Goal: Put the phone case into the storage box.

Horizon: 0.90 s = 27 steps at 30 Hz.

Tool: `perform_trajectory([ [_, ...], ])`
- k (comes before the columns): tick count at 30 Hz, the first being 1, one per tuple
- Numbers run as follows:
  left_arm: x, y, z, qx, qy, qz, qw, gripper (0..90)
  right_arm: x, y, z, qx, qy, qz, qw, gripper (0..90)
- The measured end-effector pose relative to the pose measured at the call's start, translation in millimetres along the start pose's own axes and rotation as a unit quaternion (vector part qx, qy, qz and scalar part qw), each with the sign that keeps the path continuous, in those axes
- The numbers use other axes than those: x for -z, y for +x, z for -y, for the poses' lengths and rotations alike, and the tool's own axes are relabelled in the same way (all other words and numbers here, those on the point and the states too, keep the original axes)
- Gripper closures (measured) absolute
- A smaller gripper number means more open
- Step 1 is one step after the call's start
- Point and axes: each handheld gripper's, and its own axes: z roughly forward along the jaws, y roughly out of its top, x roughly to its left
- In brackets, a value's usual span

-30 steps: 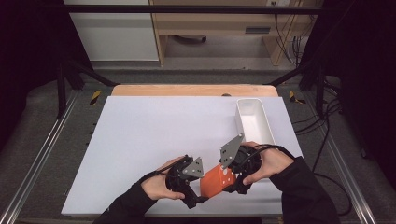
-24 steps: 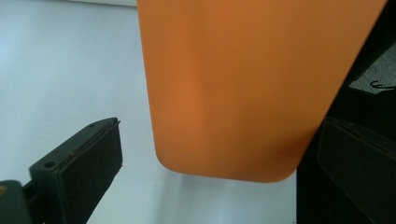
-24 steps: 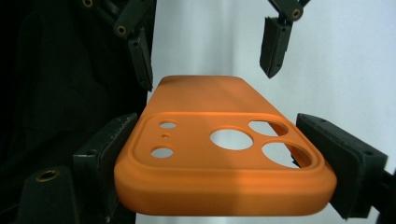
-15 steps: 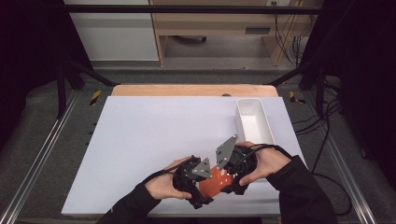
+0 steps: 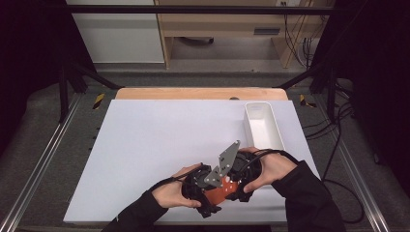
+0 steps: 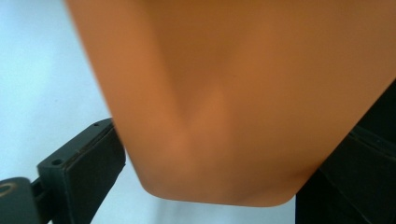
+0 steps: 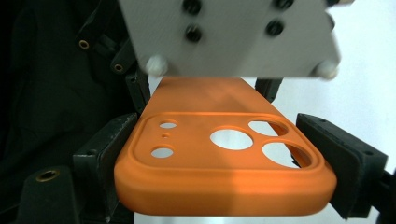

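At the near edge of the white table point(image 5: 145, 145), both of the person's forearms enter from below, sleeves dark, and the two hands meet close together just right of centre. The left hand point(image 5: 171, 193) holds the left gripper point(image 5: 209, 195) pointing rightward; the right hand point(image 5: 266, 169) holds the right gripper point(image 7: 224, 158) pointing leftward, its grey three-cornered plate point(image 5: 225, 162) tilted up. Between them sits an orange phone case point(image 7: 224, 158), off the table surface. In the right gripper view the two jaws press against the case's two long edges at the camera-cutout end, clamped on it. In the left gripper view the case point(image 6: 233, 93) lies blurred and very close; one jaw touches its edge, the other is hidden, so its state cannot be told. No readable writing shows on the case. Farther off, at the table's right, stands a white oblong tray point(image 5: 249, 123). Beyond the table edge are a wooden strip point(image 5: 193, 93) and cables point(image 5: 338, 145).
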Motion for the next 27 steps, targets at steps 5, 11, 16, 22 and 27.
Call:
perform_trajectory([
  [5,-3.4,-2.6,-1.6,-0.010,0.015,0.002,0.9998,5.2,-0.3,1.4,-2.2,0.003,0.000,0.000,1.0000,16.1],
  [11,-4.4,-2.2,-1.7,-0.010,0.020,-0.004,0.9997,8.8,1.5,2.8,-3.8,0.008,-0.002,0.003,1.0000,16.2],
  [16,-4.3,-2.7,-2.0,-0.014,0.022,-0.008,0.9996,11.7,2.6,4.0,-6.0,0.010,-0.005,0.006,0.9999,16.2],
  [22,-3.2,-2.5,-2.2,-0.016,0.020,-0.015,0.9995,14.9,2.9,4.1,-5.8,0.012,-0.003,0.006,0.9999,16.1],
  [27,-2.5,-2.3,-2.8,-0.019,0.018,-0.023,0.9994,15.2,4.1,4.2,-5.0,0.013,-0.003,0.010,0.9999,15.9],
])
